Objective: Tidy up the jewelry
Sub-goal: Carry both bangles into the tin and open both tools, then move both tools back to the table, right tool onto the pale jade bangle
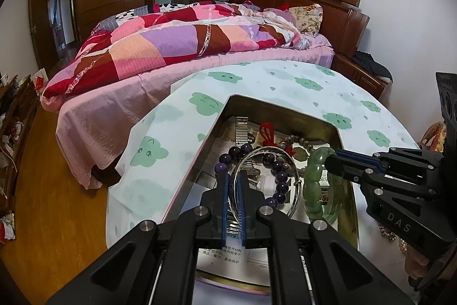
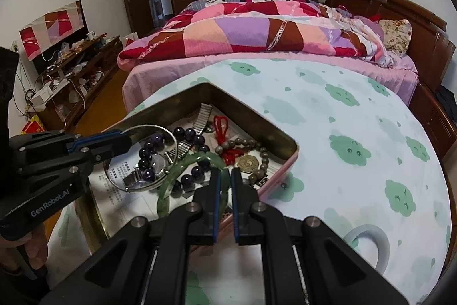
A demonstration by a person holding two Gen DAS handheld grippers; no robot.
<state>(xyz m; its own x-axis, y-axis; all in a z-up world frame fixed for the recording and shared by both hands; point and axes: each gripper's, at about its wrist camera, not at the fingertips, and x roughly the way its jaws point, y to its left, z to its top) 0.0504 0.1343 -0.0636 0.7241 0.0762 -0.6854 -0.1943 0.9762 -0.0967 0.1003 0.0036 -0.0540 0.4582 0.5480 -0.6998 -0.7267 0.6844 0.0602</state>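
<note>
An open metal tin (image 1: pixel 274 102) (image 2: pixel 251 110) on the cloud-print tablecloth holds the jewelry. My left gripper (image 1: pixel 234 182) (image 2: pixel 125 142) is shut on the rim of a silver bangle (image 1: pixel 297 185) (image 2: pixel 148 127), which tilts over the tin's near left part. My right gripper (image 2: pixel 226 182) (image 1: pixel 328 162) is shut on a green jade bangle (image 2: pixel 200 157) (image 1: pixel 312 185) at the tin's near right. Under the bangles lie a purple bead bracelet (image 1: pixel 281 185) (image 2: pixel 145 153), a watch (image 2: pixel 157 162) with a metal band, a red knot (image 2: pixel 220 125) and a grey bead bracelet with a gold coin (image 2: pixel 251 162).
The tablecloth (image 2: pixel 342 119) (image 1: pixel 257 79) spreads to the right of the tin, with a white ring (image 2: pixel 368 245) lying on it near the front. A bed with a patchwork quilt (image 1: pixel 171 42) stands beyond the table. A cluttered low cabinet (image 2: pixel 71 70) lines the left wall.
</note>
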